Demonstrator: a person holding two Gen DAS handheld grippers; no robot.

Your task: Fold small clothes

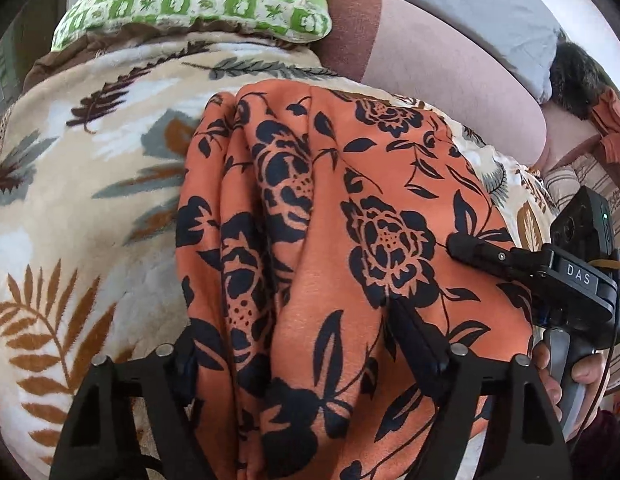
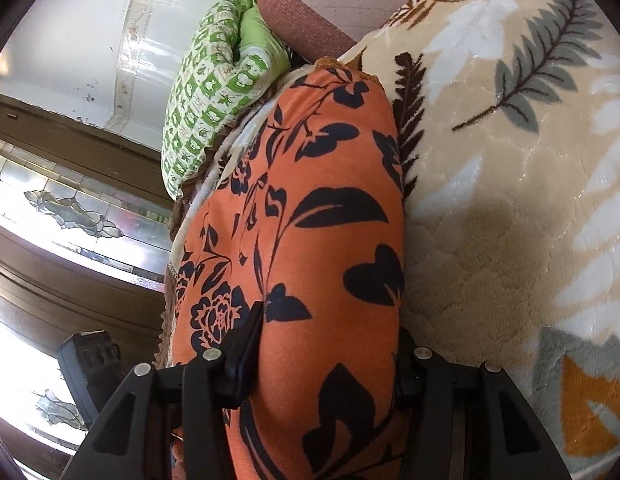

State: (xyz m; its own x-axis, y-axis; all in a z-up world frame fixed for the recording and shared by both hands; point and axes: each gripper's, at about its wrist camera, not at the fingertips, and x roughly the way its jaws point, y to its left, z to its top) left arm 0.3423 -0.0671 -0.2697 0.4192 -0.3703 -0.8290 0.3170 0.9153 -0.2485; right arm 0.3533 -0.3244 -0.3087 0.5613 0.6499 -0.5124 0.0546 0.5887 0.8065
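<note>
An orange garment with a black flower print (image 1: 330, 240) lies bunched in long folds on a cream leaf-print blanket (image 1: 90, 208). My left gripper (image 1: 294, 344) has its fingers on either side of a thick fold of the garment and is shut on it. My right gripper (image 1: 462, 248) shows at the right of the left wrist view, its tip on the cloth. In the right wrist view the garment (image 2: 310, 240) fills the space between the fingers of my right gripper (image 2: 326, 360), which is shut on it.
A green-and-white patterned pillow (image 1: 198, 0) lies at the far end of the blanket (image 2: 510, 160). A brown and pink sheet (image 1: 430, 60) and a grey cloth (image 1: 490, 4) lie beyond. Stained-glass windows (image 2: 70, 212) stand to the left.
</note>
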